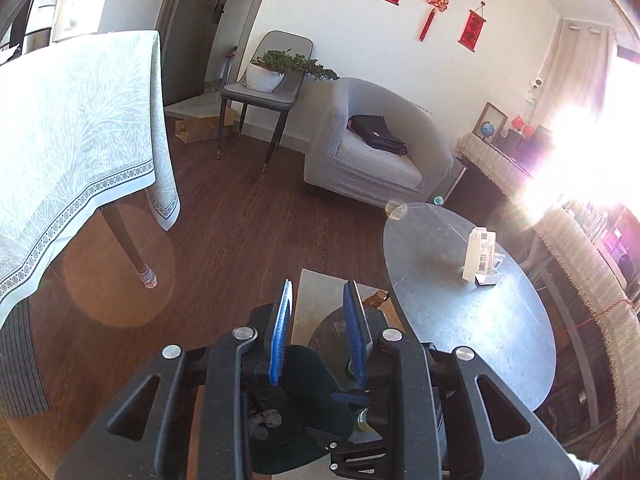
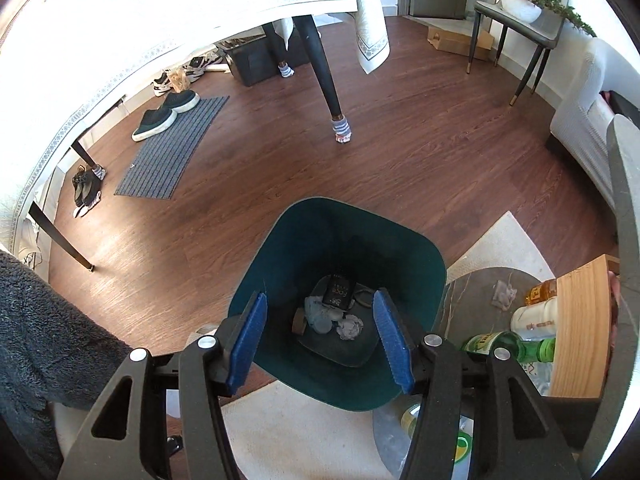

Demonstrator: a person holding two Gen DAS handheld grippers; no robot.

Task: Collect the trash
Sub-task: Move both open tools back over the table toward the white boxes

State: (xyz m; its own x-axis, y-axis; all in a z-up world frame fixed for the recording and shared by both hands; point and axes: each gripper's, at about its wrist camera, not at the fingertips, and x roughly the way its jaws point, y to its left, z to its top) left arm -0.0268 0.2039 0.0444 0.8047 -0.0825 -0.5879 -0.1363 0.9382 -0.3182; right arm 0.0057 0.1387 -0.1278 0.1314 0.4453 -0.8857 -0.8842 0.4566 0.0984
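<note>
In the right wrist view a dark teal trash bin (image 2: 280,248) stands on the wood floor at the edge of a pale rug. On its bottom lie a black box (image 2: 339,290), a crumpled paper ball (image 2: 350,327) and bluish wads (image 2: 320,312). My right gripper (image 2: 320,300) hangs open directly above the bin with nothing between its blue pads. My left gripper (image 1: 319,292) points across the room, its pads a little apart and empty. Part of the bin (image 1: 308,368) shows beneath it. A white carton (image 1: 480,256) stands on the dark oval table (image 1: 460,320). A crumpled tissue (image 2: 504,294) lies on a small marble table (image 2: 472,300).
Bottles, one green (image 2: 508,346), and a wooden box (image 2: 584,320) crowd the bin's right side. A clothed dining table (image 1: 80,140) and its leg (image 2: 326,80) stand to the left. An armchair (image 1: 368,152) and a chair holding a plant (image 1: 264,88) are farther off. A mat (image 2: 172,148) carries shoes.
</note>
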